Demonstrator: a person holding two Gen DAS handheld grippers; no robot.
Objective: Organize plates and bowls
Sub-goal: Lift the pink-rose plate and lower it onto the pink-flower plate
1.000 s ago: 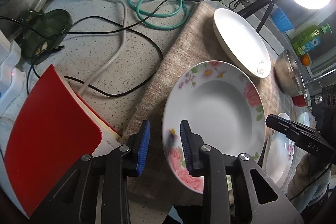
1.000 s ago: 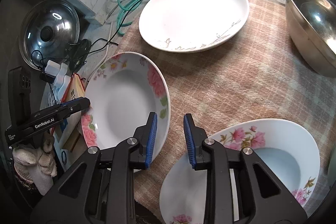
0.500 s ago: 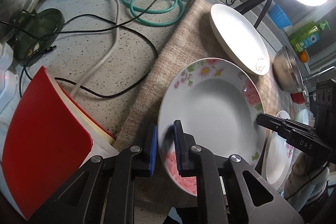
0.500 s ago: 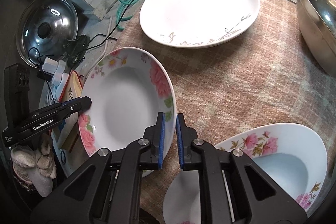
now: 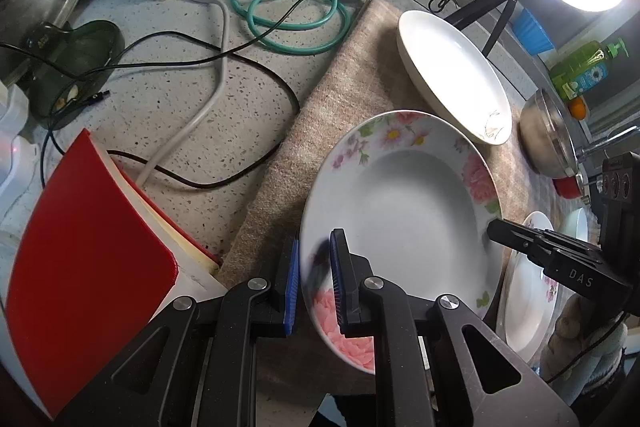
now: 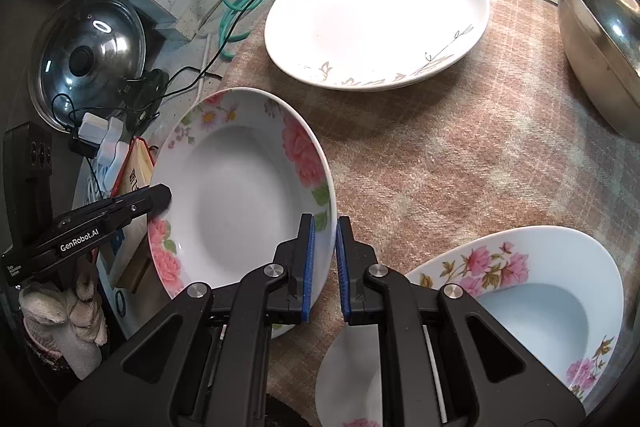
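While both grippers pinch opposite rims, floral plate (image 5: 400, 211) sits tilted on cloth (image 6: 460, 155).

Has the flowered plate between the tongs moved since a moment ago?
Yes. The flowered plate has tipped up off the cloth, its rim nearer the white plate.

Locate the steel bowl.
The steel bowl sits at the right wrist view's upper right edge, on the checked cloth, right of the plain white plate.
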